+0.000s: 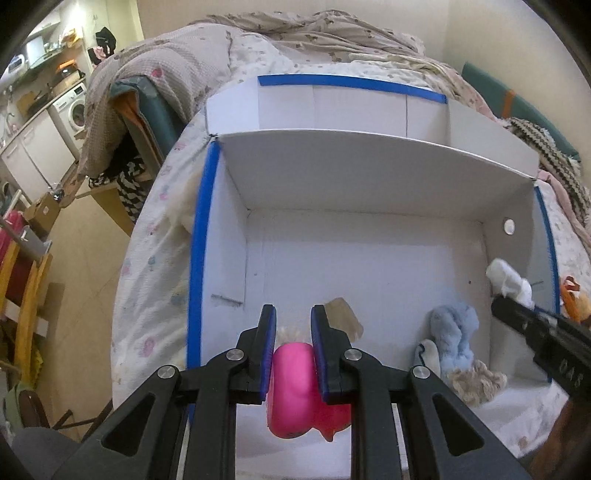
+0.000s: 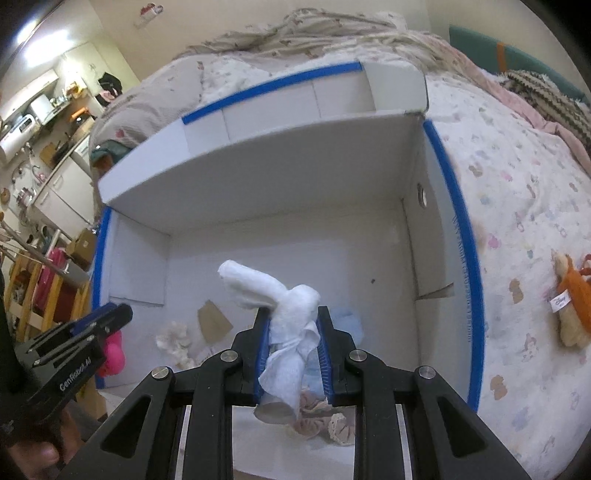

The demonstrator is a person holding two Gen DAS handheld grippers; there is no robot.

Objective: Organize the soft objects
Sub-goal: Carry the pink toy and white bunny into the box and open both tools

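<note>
A white cardboard box (image 1: 369, 266) with blue-taped edges lies open on the bed. My left gripper (image 1: 293, 314) is shut on a pink plush toy (image 1: 291, 387) and holds it over the box's left front part. My right gripper (image 2: 293, 314) is shut on a white plush toy (image 2: 284, 314) over the box's right front part; it also shows in the left wrist view (image 1: 509, 282). Inside the box lie a light blue plush (image 1: 452, 332), a beige fuzzy item (image 1: 476, 384) and a cream fluffy item (image 2: 173, 338). The pink toy also shows in the right wrist view (image 2: 112, 354).
The box (image 2: 258, 243) rests on a patterned white bedsheet (image 2: 517, 221). An orange and tan plush (image 2: 572, 306) lies on the sheet right of the box. A rumpled grey-beige blanket (image 1: 295, 33) is piled behind. A brown cardboard scrap (image 2: 214, 321) lies in the box. Furniture stands left.
</note>
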